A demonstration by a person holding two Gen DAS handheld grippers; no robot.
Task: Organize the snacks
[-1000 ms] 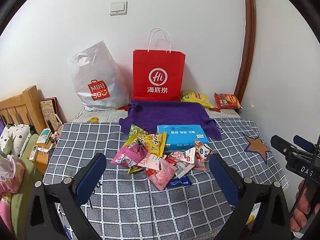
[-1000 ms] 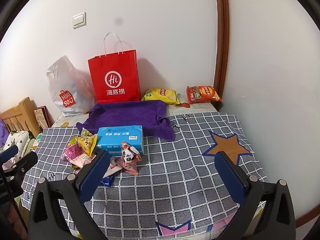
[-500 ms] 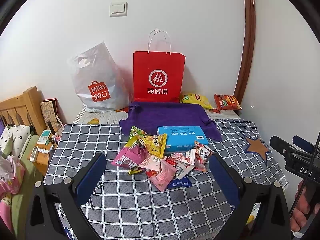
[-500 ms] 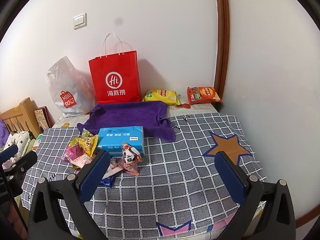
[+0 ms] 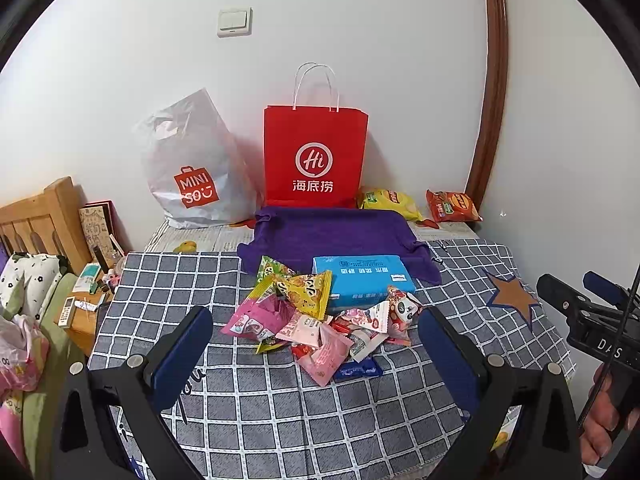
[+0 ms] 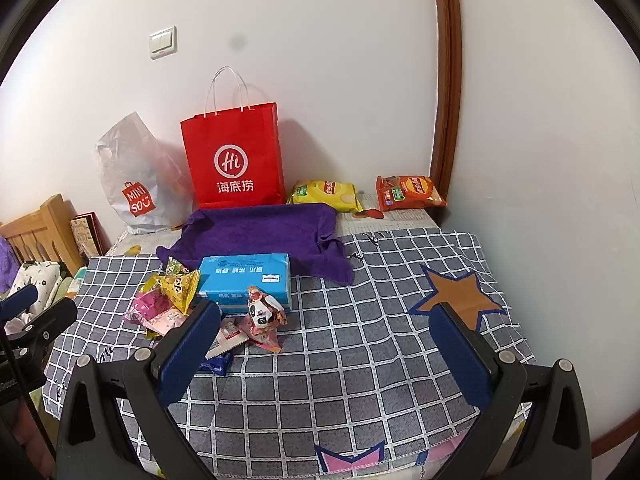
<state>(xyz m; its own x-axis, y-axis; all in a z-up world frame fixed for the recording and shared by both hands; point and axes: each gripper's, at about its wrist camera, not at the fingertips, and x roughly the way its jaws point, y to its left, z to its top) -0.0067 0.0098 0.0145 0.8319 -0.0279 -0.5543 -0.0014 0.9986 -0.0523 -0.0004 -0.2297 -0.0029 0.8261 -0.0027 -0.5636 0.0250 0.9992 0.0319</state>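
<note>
One blue box (image 5: 362, 280) lay long axis left-right behind one snack pile (image 5: 320, 320); two chip bags (image 6: 324, 194) sat by the wall; both grippers, left gripper (image 5: 316, 344) and right gripper (image 6: 326, 336), were spread, empty

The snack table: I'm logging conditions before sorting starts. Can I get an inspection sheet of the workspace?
Surface: checked cloth covers the table, wrinkled.
Job's things: snack pile in front of and against the blue box; yellow chip bag and red chip bag by the wall.
Clutter: purple towel, red paper bag, white plastic bag.
Grippers: left tongs open, empty; right tongs open, empty.
Cables: thin cable beside the right tool.
Surroundings: white wall, light switch, wooden headboard.
</note>
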